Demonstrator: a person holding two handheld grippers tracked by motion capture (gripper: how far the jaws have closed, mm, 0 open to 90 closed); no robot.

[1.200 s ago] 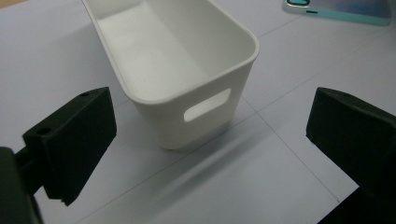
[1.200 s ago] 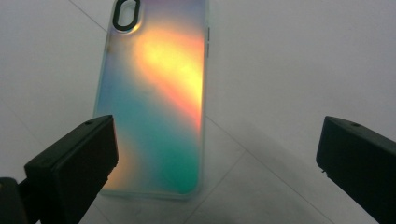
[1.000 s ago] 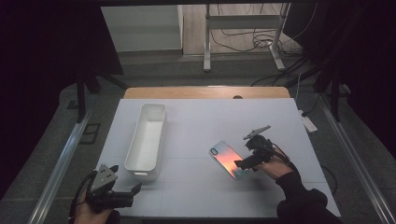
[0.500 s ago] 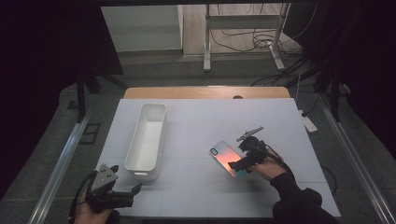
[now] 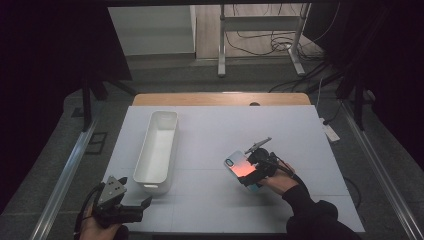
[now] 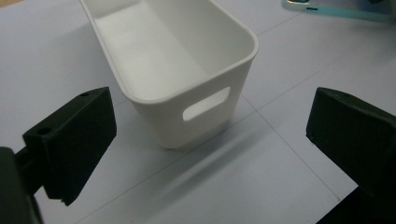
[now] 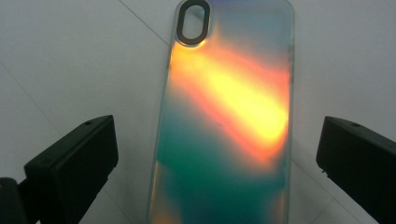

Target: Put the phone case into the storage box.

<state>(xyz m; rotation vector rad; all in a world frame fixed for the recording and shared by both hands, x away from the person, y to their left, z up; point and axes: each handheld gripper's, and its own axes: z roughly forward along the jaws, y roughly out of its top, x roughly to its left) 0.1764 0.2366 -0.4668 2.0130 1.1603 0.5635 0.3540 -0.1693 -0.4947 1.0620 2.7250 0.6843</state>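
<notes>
An iridescent phone case (image 5: 239,166) (image 7: 229,121), glowing orange and teal, lies flat on the white table right of centre. My right gripper (image 5: 252,177) (image 7: 215,163) hangs just above its near end, jaws open on either side of it and apart from it. A long white bin (image 5: 158,148) (image 6: 173,70) stands left of centre, nothing in it, a handle slot in its near end wall. My left gripper (image 5: 131,214) (image 6: 210,154) rests at the table's front left corner, open and holding nothing, pointed at that end of the bin.
The white table (image 5: 210,200) has bare room between the bin and the case and along the front. A wooden strip (image 5: 220,98) runs along the far edge. Beyond it are a metal stand (image 5: 260,40) and floor cables.
My right gripper has slid left and forward over the near end of the phone case. The left gripper, the bin and the case have stayed put.
</notes>
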